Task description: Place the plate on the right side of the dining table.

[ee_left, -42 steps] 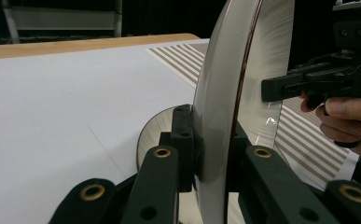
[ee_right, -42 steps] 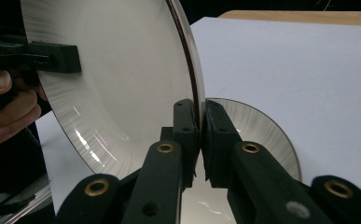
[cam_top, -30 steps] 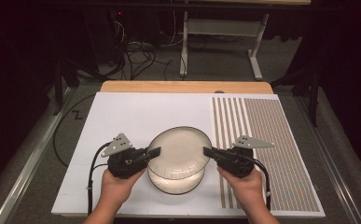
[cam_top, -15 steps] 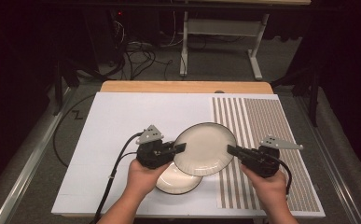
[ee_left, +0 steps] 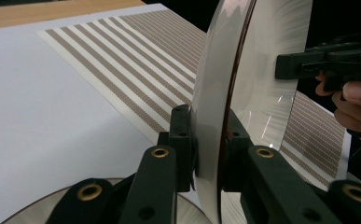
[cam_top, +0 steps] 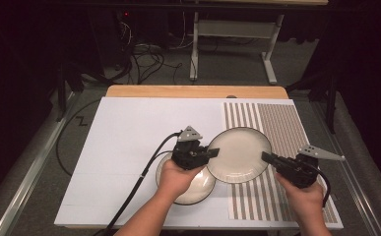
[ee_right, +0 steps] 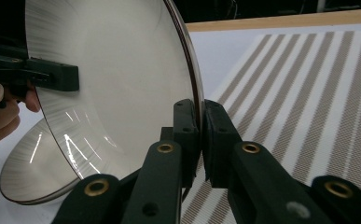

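Item: upper plate (cam_top: 239,155), cream with a dark rim, round, so no long axis to speak of. Place: centre right of the high view, carried clear above the surface (cam_top: 124,142), its right part over the striped mat (cam_top: 276,123), its lower-left edge overlapping the lower plate (cam_top: 198,189) as seen from above.

Item: lower plate. Place: lower centre of the high view, flat on the white part of the surface, partly covered by the left hand (cam_top: 175,179). In the right gripper view it appears at lower left (ee_right: 33,172), below and apart from the carried plate (ee_right: 117,79).

Item: left gripper (cam_top: 212,153). Fingers (ee_left: 180,140) pinching the left rim of the upper plate (ee_left: 211,107), one finger on each face.

Item: right gripper (cam_top: 268,157). Fingers (ee_right: 186,126) pinching the opposite, right rim, likewise one on each face.

Relation that governs the next move: the two grips sit across the plate from each other, roughly along a left-to-right line in the high view, so the plate hangs between the hands and neither hand is nearer than the other. The open striped area lies to the right and towards the top of the frame from the plate; the lower plate lies to the lower left. By judgement, a set-down wants the plate carried rightward until it clears the lower plate, both hands descending level.
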